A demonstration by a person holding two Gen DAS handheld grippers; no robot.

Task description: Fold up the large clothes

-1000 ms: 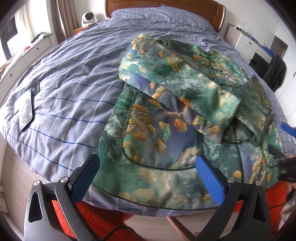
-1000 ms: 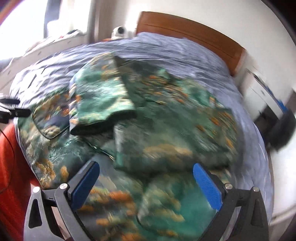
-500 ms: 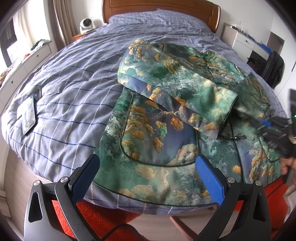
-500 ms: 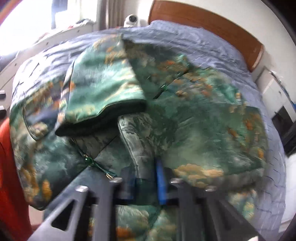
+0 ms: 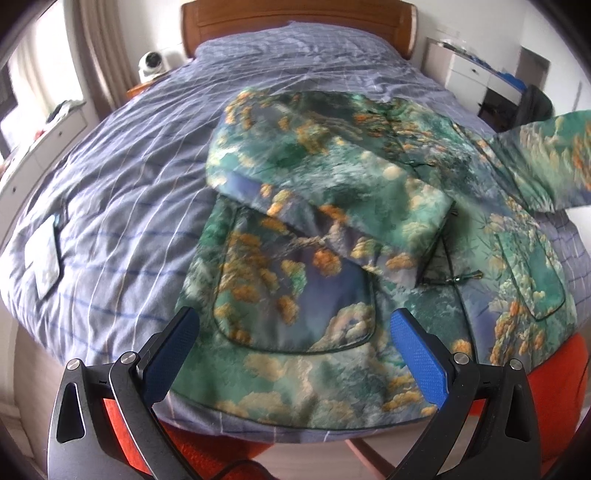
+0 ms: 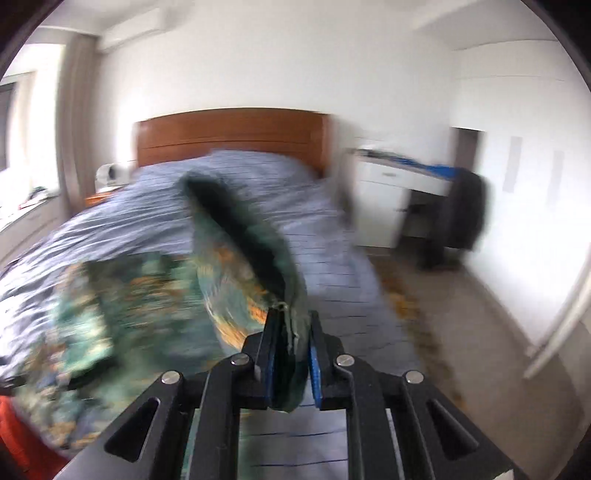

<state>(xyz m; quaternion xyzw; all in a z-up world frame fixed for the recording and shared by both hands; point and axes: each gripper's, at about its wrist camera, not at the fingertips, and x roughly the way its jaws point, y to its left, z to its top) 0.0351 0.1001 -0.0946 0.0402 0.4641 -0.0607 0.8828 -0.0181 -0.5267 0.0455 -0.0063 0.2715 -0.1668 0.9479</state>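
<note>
A bed (image 5: 122,177) under a blue-grey checked cover fills both views, its wooden headboard (image 5: 295,18) at twelve o'clock in the left wrist view. On its near half lies the large garment (image 5: 295,266), a green jacket printed with orange and cream foliage, one sleeve (image 5: 332,192) folded across the chest and the hem reaching the bed's near edge at six o'clock. The left gripper (image 5: 295,354) hangs above that hem, angled downward, its blue pads well apart with nothing between them. The right gripper (image 6: 291,354) is raised above the bed and points toward the headboard, its pads clamped together on a fold of the jacket's other sleeve (image 6: 243,251), which lifts away toward eleven o'clock with its dark cuff opening showing. In the left wrist view that lifted sleeve shows as a blurred strip at two o'clock, cut off by the frame; the right gripper itself is out of sight there. The right wrist view is heavily smeared, so the jacket's body at eight o'clock is only green and orange streaks. A flat pale object (image 5: 42,254) lies at nine o'clock; what it is cannot be made out.
</note>
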